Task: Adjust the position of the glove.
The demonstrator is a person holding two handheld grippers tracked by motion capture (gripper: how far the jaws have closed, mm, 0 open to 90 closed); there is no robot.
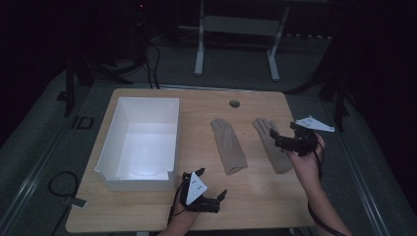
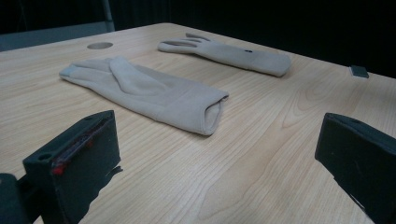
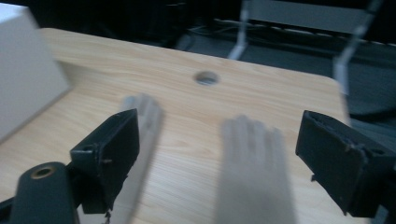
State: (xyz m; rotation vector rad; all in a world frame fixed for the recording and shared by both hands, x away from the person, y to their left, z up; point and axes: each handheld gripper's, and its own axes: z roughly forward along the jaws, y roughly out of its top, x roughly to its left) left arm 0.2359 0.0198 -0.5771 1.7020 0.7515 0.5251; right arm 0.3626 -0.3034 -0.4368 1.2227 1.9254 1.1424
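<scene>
Two beige gloves lie flat on the wooden table (image 1: 196,105), fingers pointing away from me. My right gripper (image 1: 276,139) hovers open over the right glove (image 1: 276,155). In the right gripper view its jaws stand wide apart (image 3: 224,154) with that glove (image 3: 254,177) blurred between them and the left glove (image 3: 144,121) beside the left jaw. My left gripper (image 1: 220,201) is open near the table's front edge, a short way from the left glove (image 1: 228,146). In the left gripper view its jaws (image 2: 219,154) face that glove's cuff (image 2: 149,91), and the other glove (image 2: 233,53) lies farther off.
An open white box (image 1: 113,162) stands on the left half of the table, also seen at the left in the right gripper view (image 3: 23,70). A round cable hole (image 1: 234,103) sits near the far edge. Desk legs (image 1: 199,54) and dark floor lie beyond.
</scene>
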